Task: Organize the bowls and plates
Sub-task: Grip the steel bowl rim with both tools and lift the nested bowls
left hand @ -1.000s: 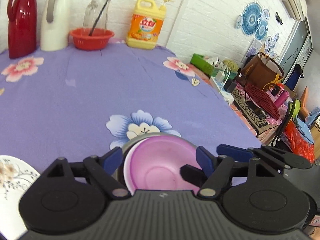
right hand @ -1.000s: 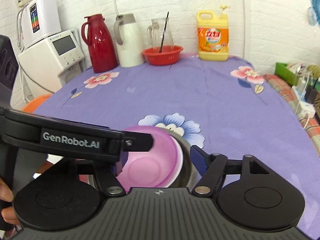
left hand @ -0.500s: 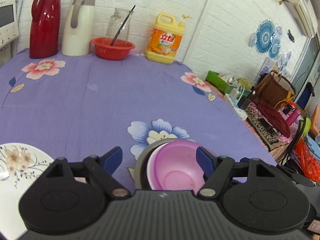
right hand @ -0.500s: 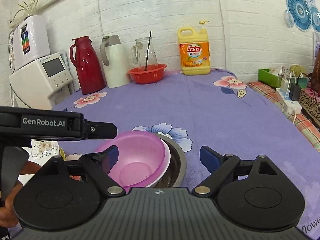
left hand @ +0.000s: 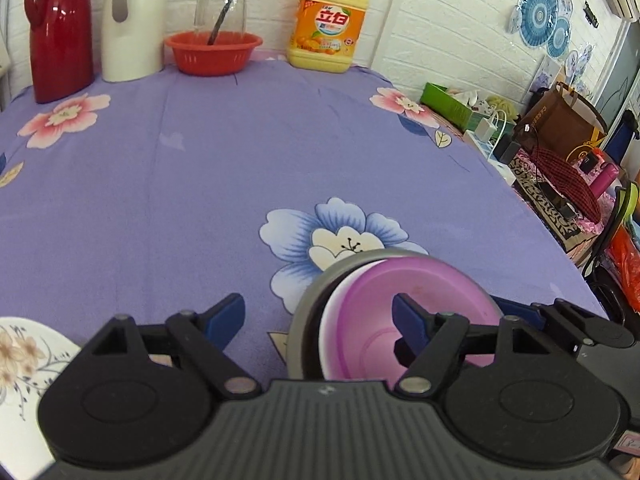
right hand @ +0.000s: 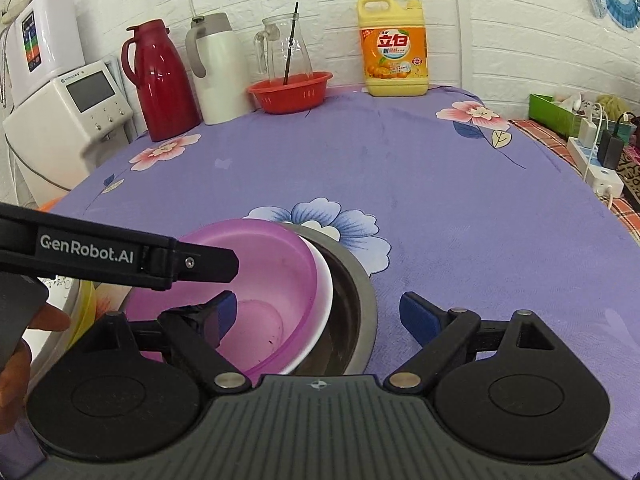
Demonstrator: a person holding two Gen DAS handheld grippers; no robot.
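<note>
A pink bowl [left hand: 404, 300] [right hand: 264, 268] sits nested in a white bowl [right hand: 325, 280], and both lie inside a steel bowl [left hand: 310, 312] [right hand: 356, 292] on the purple flowered tablecloth. My left gripper [left hand: 318, 320] is open and empty, with the stack under its right finger. My right gripper [right hand: 316, 316] is open and empty, straddling the right side of the stack. The left gripper's body [right hand: 120, 254] crosses the right wrist view above the pink bowl. A white flowered plate [left hand: 24, 364] lies at the near left.
At the back stand a red thermos [right hand: 160, 80], a white thermos [right hand: 214, 68], a glass jug in a red basket [right hand: 290, 90] and a yellow detergent bottle [right hand: 394, 58]. A white appliance [right hand: 60, 120] stands left; the table's right edge drops to clutter [left hand: 560, 160].
Both grippers have shifted around the bowl stack: the stack now lies to the right in the left wrist view and nearer in the right wrist view. Both stay open.
</note>
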